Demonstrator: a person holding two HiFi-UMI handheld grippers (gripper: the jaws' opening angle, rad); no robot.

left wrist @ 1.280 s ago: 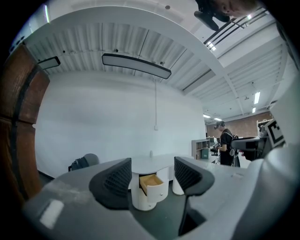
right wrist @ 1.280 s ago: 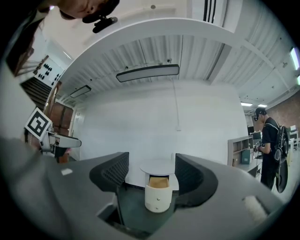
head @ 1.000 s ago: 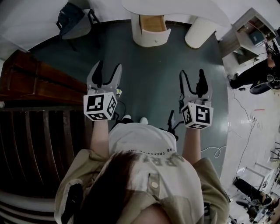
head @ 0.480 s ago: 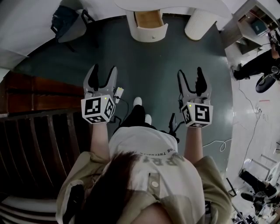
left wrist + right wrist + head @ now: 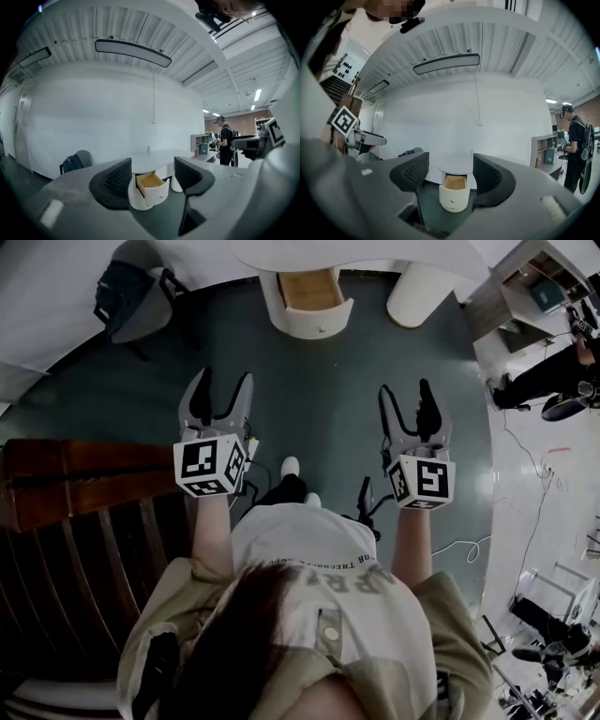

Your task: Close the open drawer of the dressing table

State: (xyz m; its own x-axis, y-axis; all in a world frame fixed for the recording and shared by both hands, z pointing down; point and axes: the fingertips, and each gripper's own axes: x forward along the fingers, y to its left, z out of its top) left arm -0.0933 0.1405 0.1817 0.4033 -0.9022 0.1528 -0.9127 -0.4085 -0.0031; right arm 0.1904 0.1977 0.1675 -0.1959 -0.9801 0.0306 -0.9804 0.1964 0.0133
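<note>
The white dressing table [image 5: 375, 257] stands at the far end of the dark green floor. Its rounded drawer [image 5: 307, 304] is pulled out and shows a bare wooden inside. The same open drawer [image 5: 151, 186] appears between the jaws in the left gripper view, and the drawer [image 5: 453, 193] sits centred in the right gripper view. My left gripper [image 5: 218, 388] and right gripper [image 5: 410, 397] are both open, empty, held at chest height well short of the drawer.
A grey chair with a dark bag [image 5: 131, 298] stands left of the table. A dark wooden stair rail [image 5: 75, 484] runs along my left. A shelf unit [image 5: 534, 296] and a person in black [image 5: 553, 376] are at the right. A cable [image 5: 469, 545] lies on the floor.
I have stepped forward along the floor; the drawer and table now sit slightly more to the left in the head view. Both grippers stay open and level.
</note>
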